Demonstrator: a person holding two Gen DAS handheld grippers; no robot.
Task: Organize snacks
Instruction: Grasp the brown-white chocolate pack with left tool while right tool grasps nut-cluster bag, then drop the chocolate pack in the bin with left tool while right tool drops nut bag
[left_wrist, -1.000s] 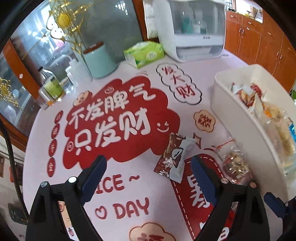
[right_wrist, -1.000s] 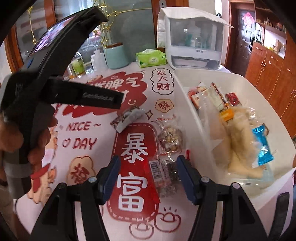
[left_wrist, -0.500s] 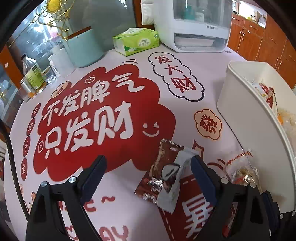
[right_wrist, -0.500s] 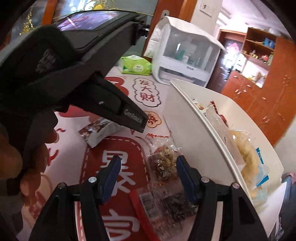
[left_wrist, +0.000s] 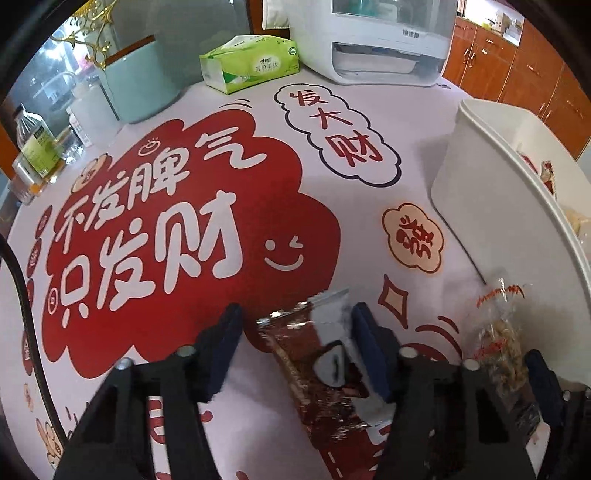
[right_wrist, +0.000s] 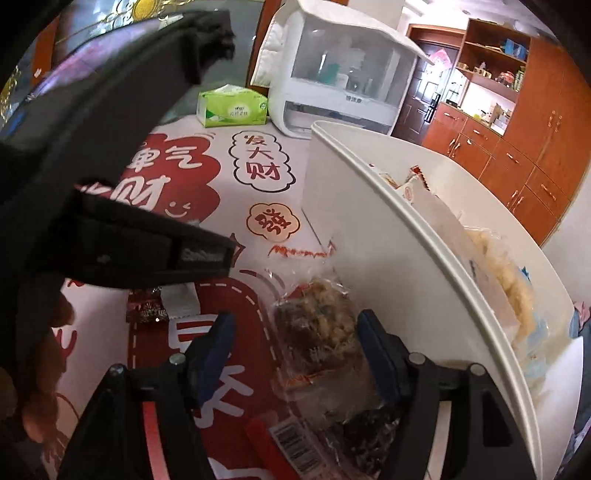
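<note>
Between the parted fingers of the left gripper (left_wrist: 297, 332), the brown snack packet (left_wrist: 317, 362) is framed lengthwise on the tablecloth (left_wrist: 369, 110), while the clear nut bag (right_wrist: 317, 332) is straddled by the equally spread right gripper (right_wrist: 295, 339) beside the white bin (right_wrist: 388, 258).

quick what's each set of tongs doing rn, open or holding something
Left tongs: open, straddling the brown snack packet, not clamped.
Right tongs: open, around the clear nut snack bag, not clamped.

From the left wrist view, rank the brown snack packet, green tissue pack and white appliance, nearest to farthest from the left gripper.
1. Brown snack packet, between the left gripper fingers.
2. Green tissue pack, far, left of centre.
3. White appliance, behind it, to the right.
</note>
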